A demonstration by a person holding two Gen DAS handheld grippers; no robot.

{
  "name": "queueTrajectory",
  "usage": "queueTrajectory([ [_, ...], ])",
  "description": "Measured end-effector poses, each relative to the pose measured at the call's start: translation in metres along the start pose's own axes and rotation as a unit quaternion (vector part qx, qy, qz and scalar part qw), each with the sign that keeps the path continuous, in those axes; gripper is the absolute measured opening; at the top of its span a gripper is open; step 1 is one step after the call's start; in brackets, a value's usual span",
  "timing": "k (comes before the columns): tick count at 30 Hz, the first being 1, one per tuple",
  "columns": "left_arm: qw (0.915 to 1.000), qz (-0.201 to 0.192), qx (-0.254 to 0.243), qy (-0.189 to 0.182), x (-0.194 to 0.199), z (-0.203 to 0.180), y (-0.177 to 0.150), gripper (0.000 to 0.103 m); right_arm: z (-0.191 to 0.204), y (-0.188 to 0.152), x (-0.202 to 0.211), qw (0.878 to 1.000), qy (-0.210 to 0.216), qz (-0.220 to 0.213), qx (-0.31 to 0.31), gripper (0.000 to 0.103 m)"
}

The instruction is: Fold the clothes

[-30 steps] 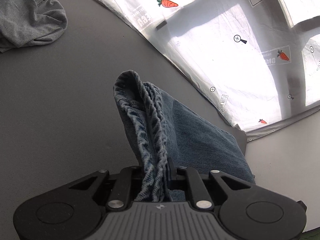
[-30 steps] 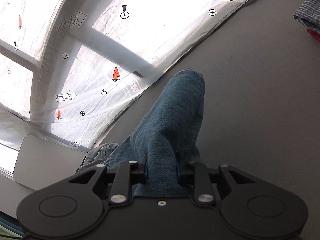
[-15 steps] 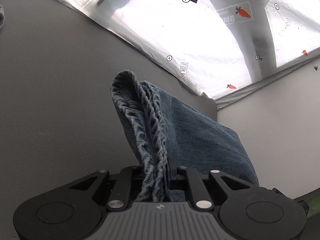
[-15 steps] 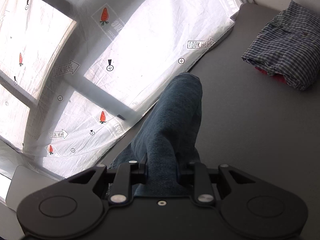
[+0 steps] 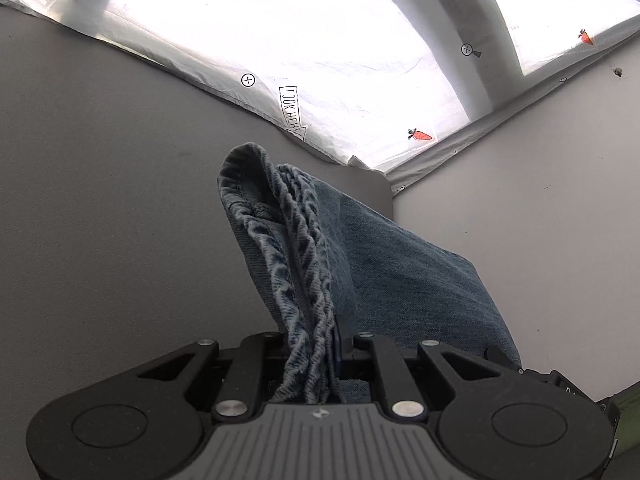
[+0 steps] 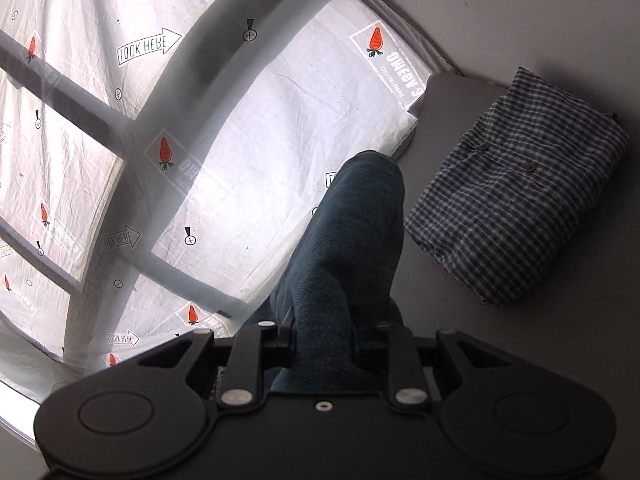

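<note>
A pair of blue jeans (image 5: 360, 248) hangs folded between my two grippers above the grey table (image 5: 100, 208). My left gripper (image 5: 316, 344) is shut on a bunched, ribbed hem edge of the jeans, which sticks up past the jaws. In the right wrist view the jeans (image 6: 344, 248) rise as a thick dark roll from my right gripper (image 6: 324, 340), which is shut on the denim. The fingertips of both grippers are hidden by the cloth.
A folded blue-and-white checked shirt (image 6: 516, 216) lies on the grey table (image 6: 448, 292) to the right of the jeans. A white printed sheet (image 6: 240, 152) with carrots and "LOOK HERE" arrows covers the bright window side. A pale wall (image 5: 540, 184) meets the table's far corner.
Both grippers have swept sideways with the jeans still held. The grey garment has left the left view; the checked shirt has come in close on the right.
</note>
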State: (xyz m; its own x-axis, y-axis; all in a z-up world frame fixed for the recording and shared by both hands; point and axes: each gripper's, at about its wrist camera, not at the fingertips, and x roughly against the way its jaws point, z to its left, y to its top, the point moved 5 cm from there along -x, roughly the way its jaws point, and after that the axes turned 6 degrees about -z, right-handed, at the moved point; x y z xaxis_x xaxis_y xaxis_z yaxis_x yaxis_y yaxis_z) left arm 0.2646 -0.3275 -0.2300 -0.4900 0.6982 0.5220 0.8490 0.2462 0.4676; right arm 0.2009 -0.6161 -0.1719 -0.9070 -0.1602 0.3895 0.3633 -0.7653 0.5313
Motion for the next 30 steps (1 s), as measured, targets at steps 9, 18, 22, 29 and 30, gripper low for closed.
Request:
queueTrajectory([
  [9, 0.9978, -0.033, 0.058, 0.006, -0.114, -0.087, -0.022, 0.014, -0.054, 0.145, -0.031, 0.998, 0.008, 0.017, 0.063, 0.024],
  [18, 0.9976, -0.059, 0.013, 0.035, -0.224, -0.129, -0.01, 0.015, -0.066, 0.228, -0.095, 0.977, -0.051, 0.005, 0.206, 0.022],
  [22, 0.9919, -0.019, -0.031, 0.122, -0.28, -0.107, -0.026, 0.018, -0.099, 0.214, -0.15, 0.925, -0.181, 0.064, 0.327, 0.025],
  [29, 0.9743, -0.067, -0.117, 0.18, -0.241, -0.122, -0.013, 0.052, -0.079, 0.181, -0.148, 0.808, -0.22, -0.001, 0.546, 0.056],
  [30, 0.9694, -0.088, -0.131, 0.188, -0.229, -0.127, -0.01, 0.052, -0.073, 0.182, -0.142, 0.803, -0.216, -0.024, 0.554, 0.056],
])
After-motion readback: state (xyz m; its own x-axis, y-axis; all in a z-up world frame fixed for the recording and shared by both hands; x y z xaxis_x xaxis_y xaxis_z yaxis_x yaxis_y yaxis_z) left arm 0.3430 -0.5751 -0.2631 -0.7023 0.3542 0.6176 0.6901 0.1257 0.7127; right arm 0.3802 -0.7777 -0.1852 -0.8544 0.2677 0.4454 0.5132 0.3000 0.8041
